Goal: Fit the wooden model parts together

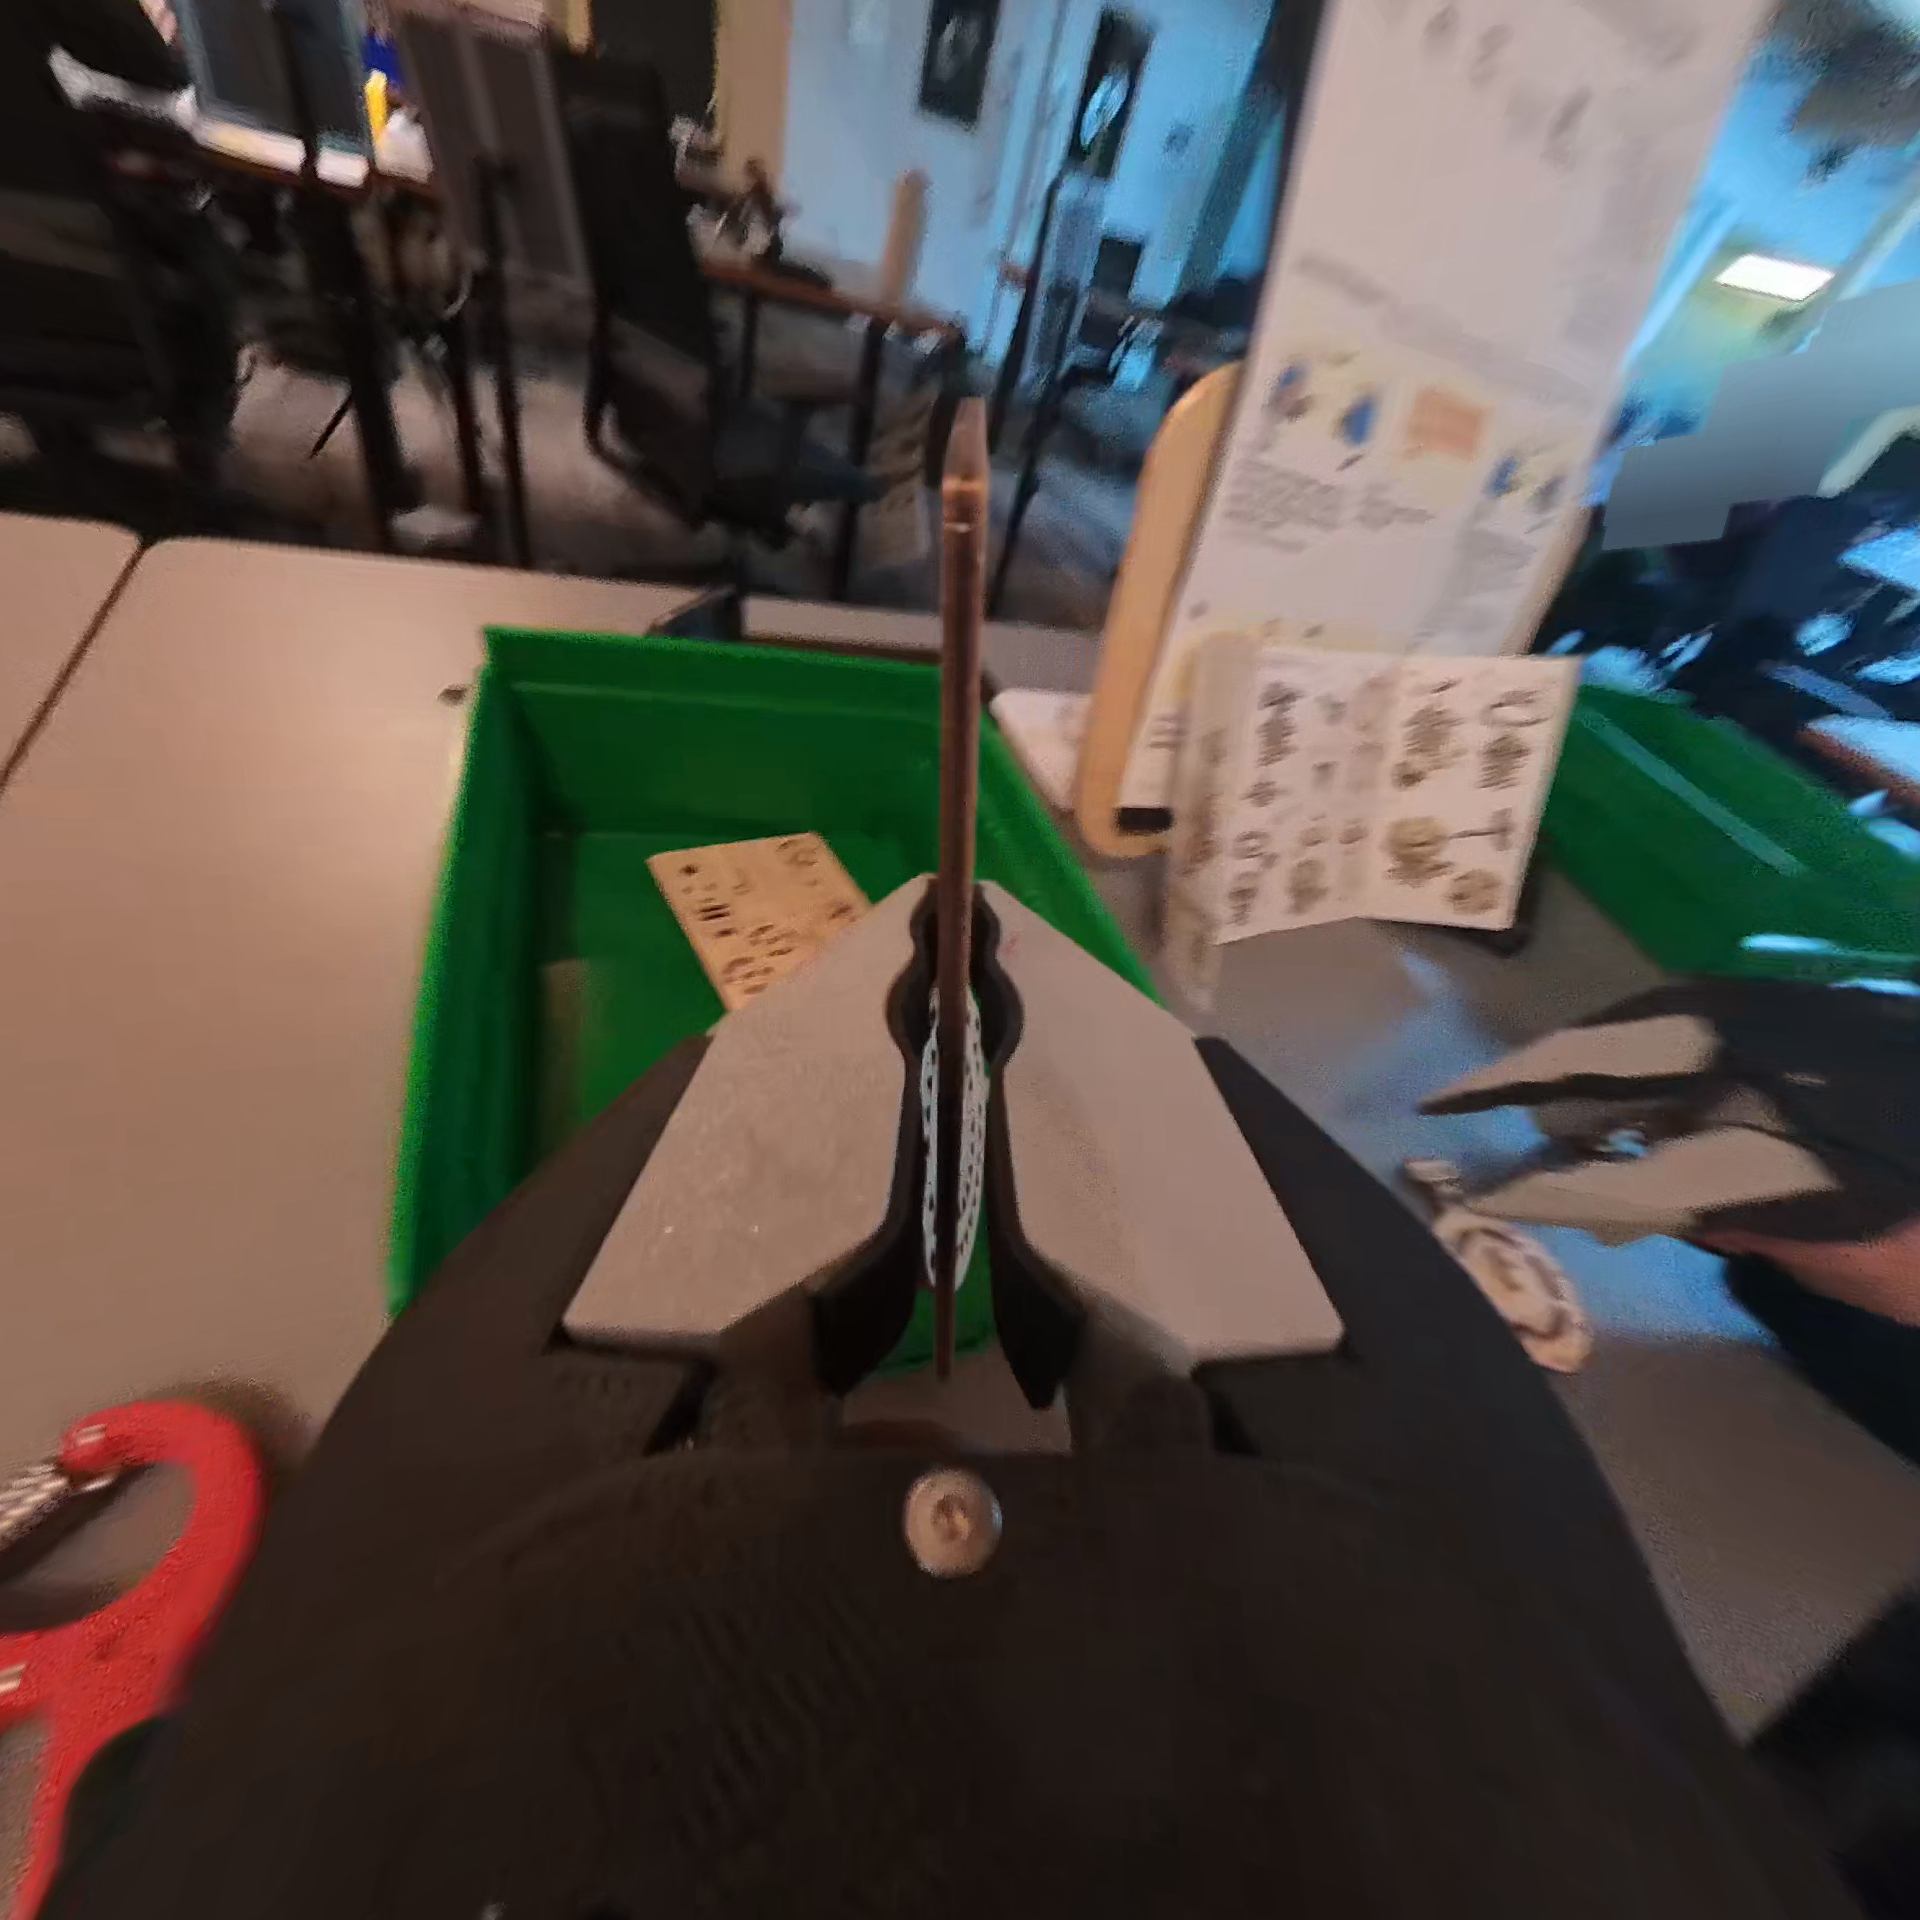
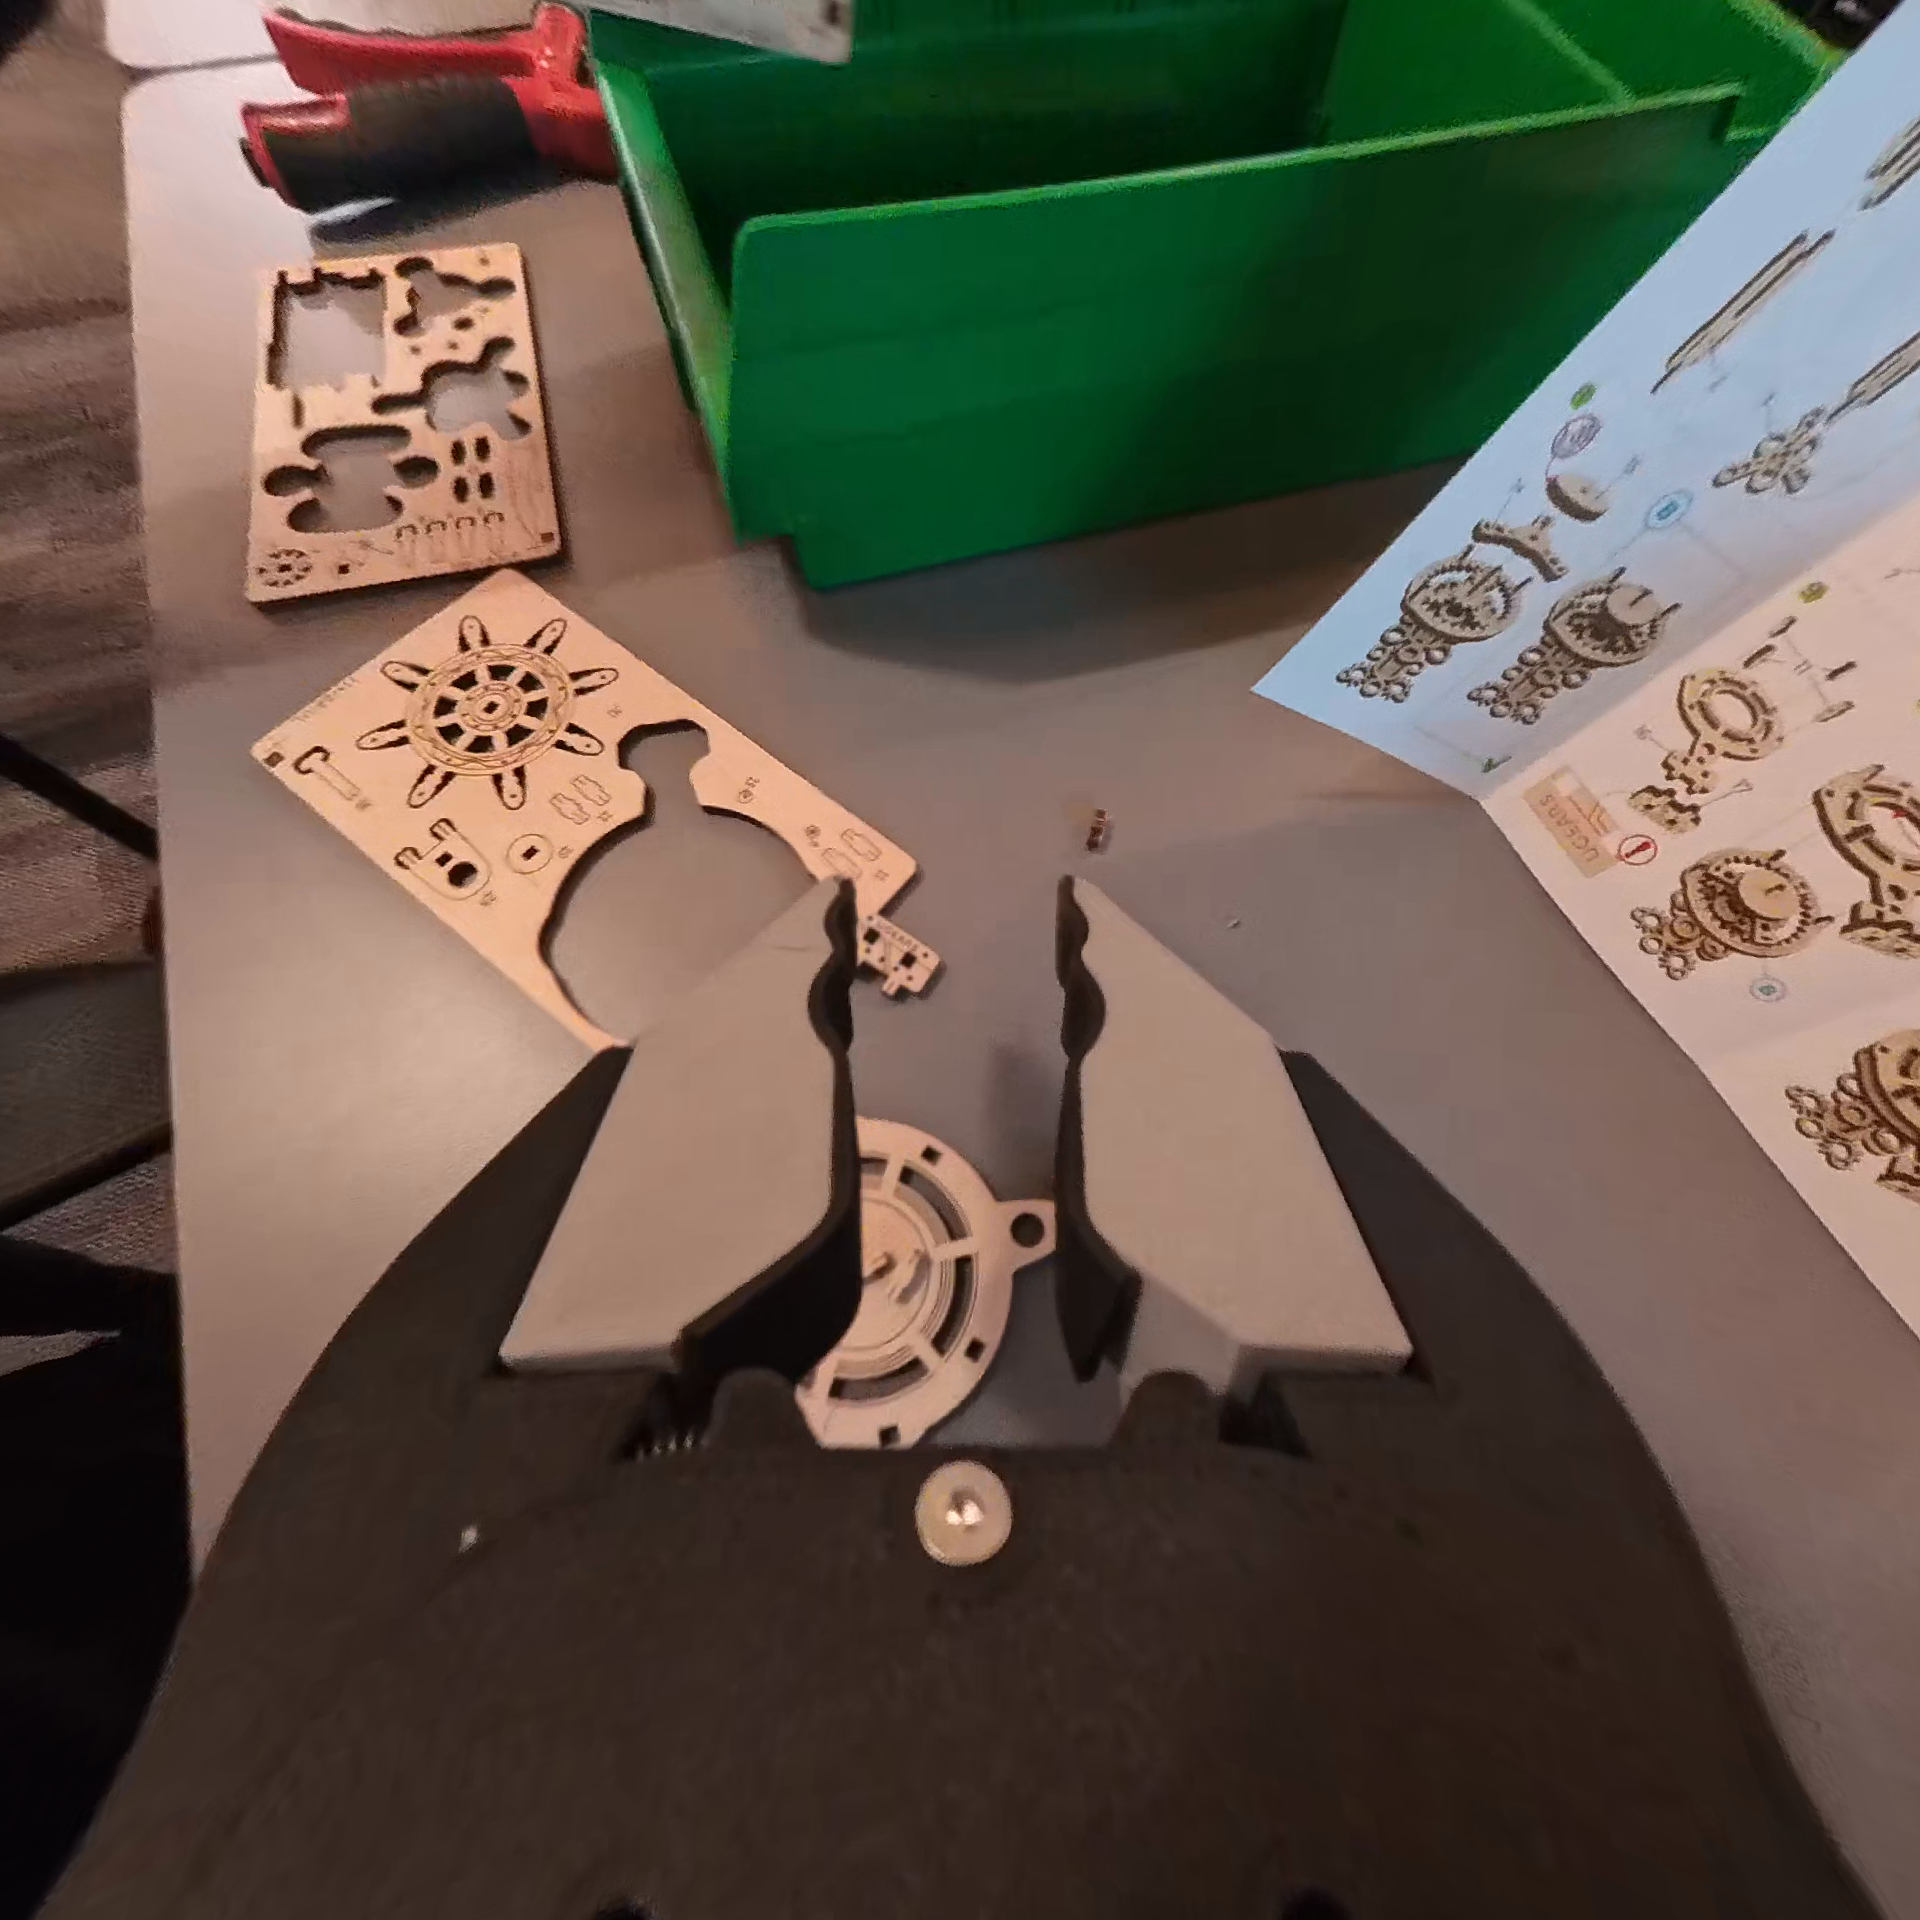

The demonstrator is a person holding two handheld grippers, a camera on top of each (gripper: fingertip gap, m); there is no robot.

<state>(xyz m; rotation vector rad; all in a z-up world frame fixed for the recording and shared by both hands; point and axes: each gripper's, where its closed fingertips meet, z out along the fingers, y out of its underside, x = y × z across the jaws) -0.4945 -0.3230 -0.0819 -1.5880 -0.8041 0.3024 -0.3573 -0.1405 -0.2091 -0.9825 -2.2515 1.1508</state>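
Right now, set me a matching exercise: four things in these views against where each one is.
Things:
1. thin wooden piece
2. round wooden disc
3. wheel-pattern sheet
4. cut-out sheet

Places:
A. inside the green bin
B. flat on the table, left of the open right hand-held gripper
C. clamped edge-on in the left hand-held gripper
D. on the table under the right hand-held gripper

Pairs: 1-C, 2-D, 3-B, 4-A

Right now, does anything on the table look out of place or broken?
Nothing looks broken. One tiny loose piece lies alone on the bare table ahead of the open right gripper, away from the wooden sheets; it could easily be knocked off or lost.
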